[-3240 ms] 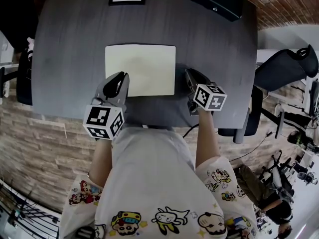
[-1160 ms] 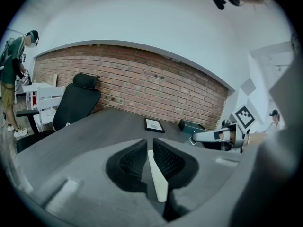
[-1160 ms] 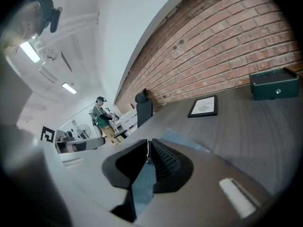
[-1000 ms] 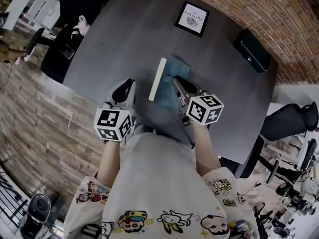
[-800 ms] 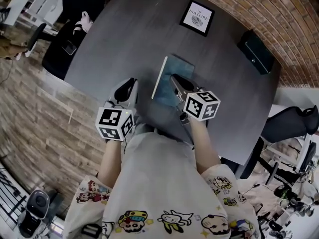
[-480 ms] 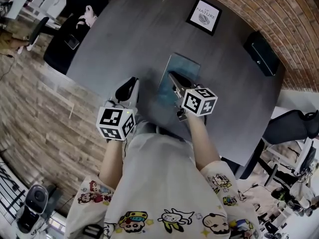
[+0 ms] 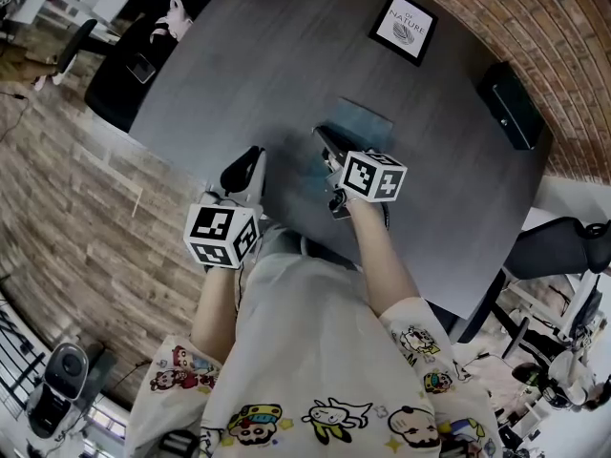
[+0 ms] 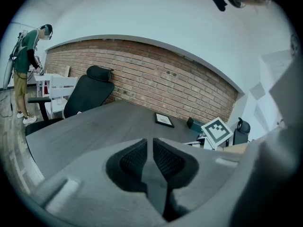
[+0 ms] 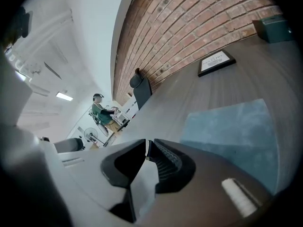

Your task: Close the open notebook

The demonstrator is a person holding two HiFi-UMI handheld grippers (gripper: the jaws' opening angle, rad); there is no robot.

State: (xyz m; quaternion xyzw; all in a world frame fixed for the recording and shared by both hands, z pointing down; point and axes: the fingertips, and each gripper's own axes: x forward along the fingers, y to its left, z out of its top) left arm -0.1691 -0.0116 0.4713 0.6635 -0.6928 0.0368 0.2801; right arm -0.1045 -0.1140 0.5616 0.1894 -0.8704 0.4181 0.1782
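The notebook [image 7: 365, 128] lies flat on the dark table [image 7: 286, 55] with its blue cover [image 9: 232, 131] facing up; no white pages show. My right gripper [image 7: 321, 135] reaches over the cover's near left edge. In the right gripper view its jaws [image 9: 147, 144] are opening, with a thin white sliver of the cover's edge still pinched between the tips. My left gripper [image 7: 255, 155] hovers over bare table left of the notebook, apart from it. Its jaws [image 8: 152, 140] are shut with nothing between them.
A framed picture [image 7: 408, 25] and a black box [image 7: 511, 103] sit at the table's far side. Black office chairs stand at the left [image 7: 143, 55] and right [image 7: 563, 246]. A person in green [image 8: 23, 70] stands far off. The table's near edge is under my hands.
The notebook lay open with white pages, then its cover stood on edge. Now it lies flat, blue side up. My right gripper came down and left with it; the left barely shifted.
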